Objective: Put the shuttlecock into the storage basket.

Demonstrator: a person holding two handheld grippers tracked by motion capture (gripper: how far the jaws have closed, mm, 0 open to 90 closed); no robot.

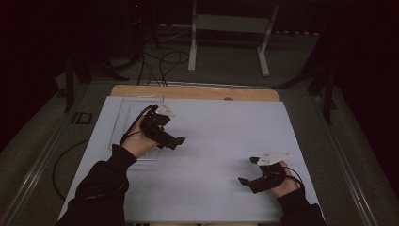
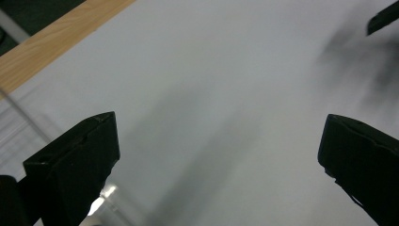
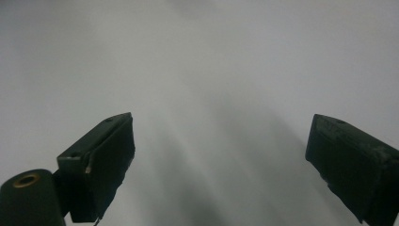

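— Looking at the high view, where do the two hands sit?

— Left gripper (image 1: 175, 140) is held at the left middle of the frame, above the white sheet (image 1: 211, 141) that covers the counter (image 1: 197, 92). Right gripper (image 1: 248, 175) is at the lower right of the frame, low over the same sheet. They are well apart from each other.

— Are the jaws together or apart?

— Apart, on both. In the left gripper view (image 2: 219, 155) the two black jaws stand at the lower left and lower right corners with bare white sheet between them. The right gripper view (image 3: 219, 155) shows the same: a wide gap, nothing clamped.

— Anything lying near them?

— A clear plastic tray (image 1: 123, 113), faint against the sheet, lies at the upper left of the white area. The left hand (image 1: 139, 141) is over its near right part; whether it touches I cannot tell. In the left gripper view, pale ridged plastic (image 2: 19, 127) shows at the left edge, just beside the left jaw, and a strip of bare wood runs across the upper left corner.

— And at the upper right of that view?

— A dark tip (image 2: 383, 18), blurred; it looks like part of the other gripper, with a soft shadow under it.

— What is beyond the counter?

— A white metal stand (image 1: 229, 28) at the top middle of the high view, and cables (image 1: 162, 63) on the dark floor at upper left.
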